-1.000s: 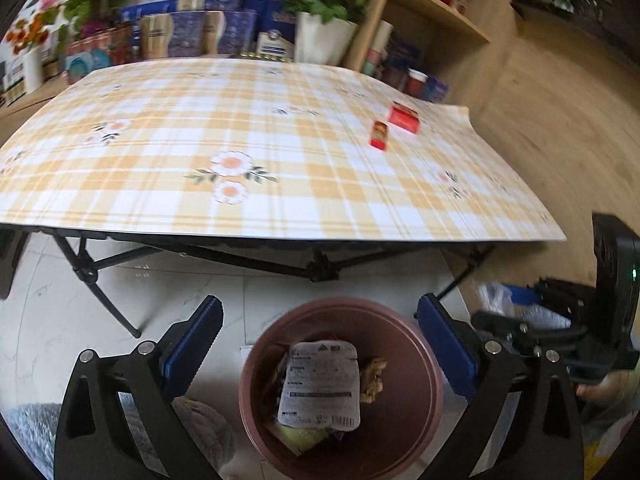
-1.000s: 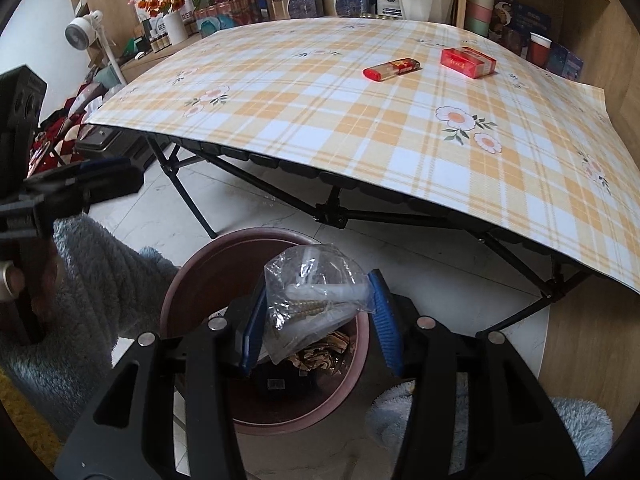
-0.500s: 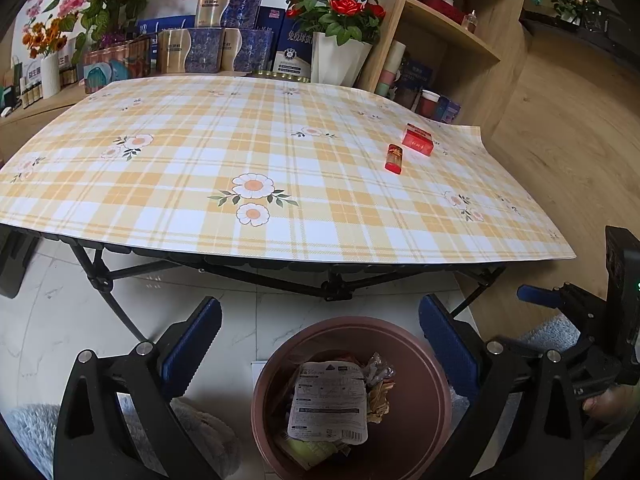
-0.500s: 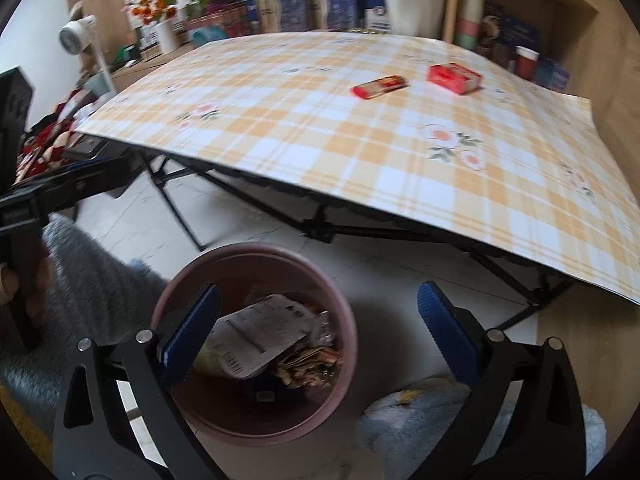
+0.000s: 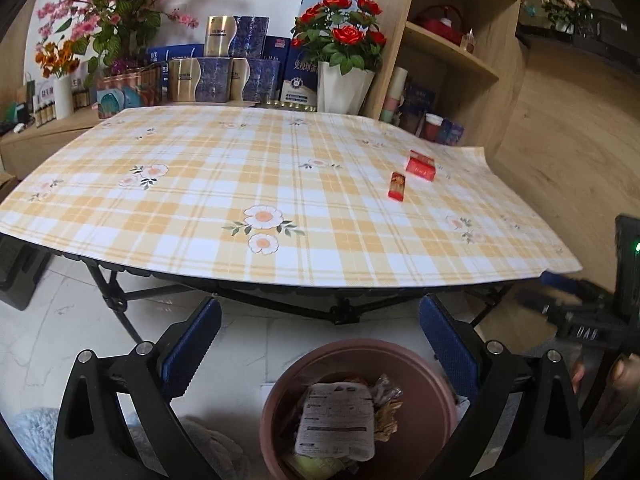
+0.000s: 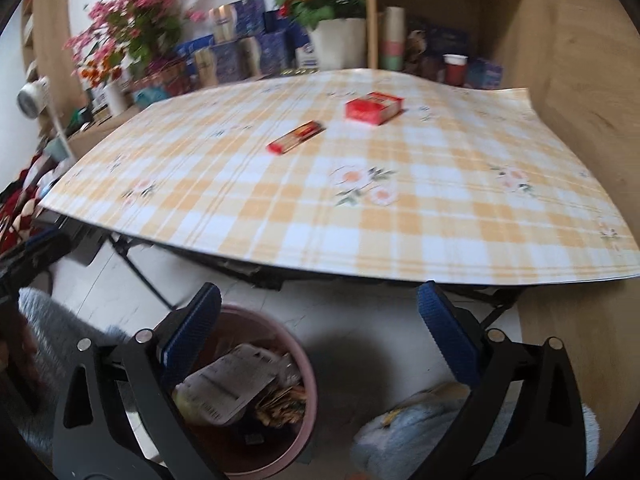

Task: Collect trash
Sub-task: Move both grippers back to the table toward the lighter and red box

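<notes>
Trash [image 6: 236, 384] lies in the bin [image 6: 308, 384] beneath the right tool [image 6: 318, 328], jaws just spread wide, empty.

Both the left gripper [image 5: 320, 344] and the right gripper [image 6: 318, 332] have black frames, silver screws and ribbed blue pads [image 5: 192, 348].
</notes>
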The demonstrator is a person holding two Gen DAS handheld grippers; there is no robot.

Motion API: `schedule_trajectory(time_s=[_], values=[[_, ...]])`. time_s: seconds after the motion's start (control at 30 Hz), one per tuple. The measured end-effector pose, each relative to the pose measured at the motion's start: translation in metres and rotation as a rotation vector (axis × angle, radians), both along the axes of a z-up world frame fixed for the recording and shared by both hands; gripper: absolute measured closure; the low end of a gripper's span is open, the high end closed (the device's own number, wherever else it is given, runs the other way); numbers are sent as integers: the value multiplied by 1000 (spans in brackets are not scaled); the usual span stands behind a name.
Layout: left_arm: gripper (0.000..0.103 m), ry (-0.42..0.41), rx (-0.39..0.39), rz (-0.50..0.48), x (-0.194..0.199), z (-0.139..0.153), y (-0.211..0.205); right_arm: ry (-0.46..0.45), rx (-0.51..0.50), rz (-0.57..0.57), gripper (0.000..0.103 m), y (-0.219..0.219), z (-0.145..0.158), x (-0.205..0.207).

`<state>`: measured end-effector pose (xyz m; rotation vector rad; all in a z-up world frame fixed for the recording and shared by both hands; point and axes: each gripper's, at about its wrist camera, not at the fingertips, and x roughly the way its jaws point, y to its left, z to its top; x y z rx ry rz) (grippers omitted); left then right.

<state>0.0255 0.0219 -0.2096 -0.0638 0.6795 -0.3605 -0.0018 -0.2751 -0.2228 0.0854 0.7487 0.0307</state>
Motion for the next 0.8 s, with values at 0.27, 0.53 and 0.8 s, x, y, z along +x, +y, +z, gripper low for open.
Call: schedule_trajectory(time_s=[0.27, 0.53, 0.8], values=[[6, 25, 30, -12, 4, -6, -5, -16, 16, -24, 6, -8, -4, 4], [6, 133, 119, 14, 22, -15, -17, -25, -10, -8, 6, -6, -4, 8], [6, 86, 210, 61, 66, 17, -49, 15, -11, 6, 6, -24, 7, 37]])
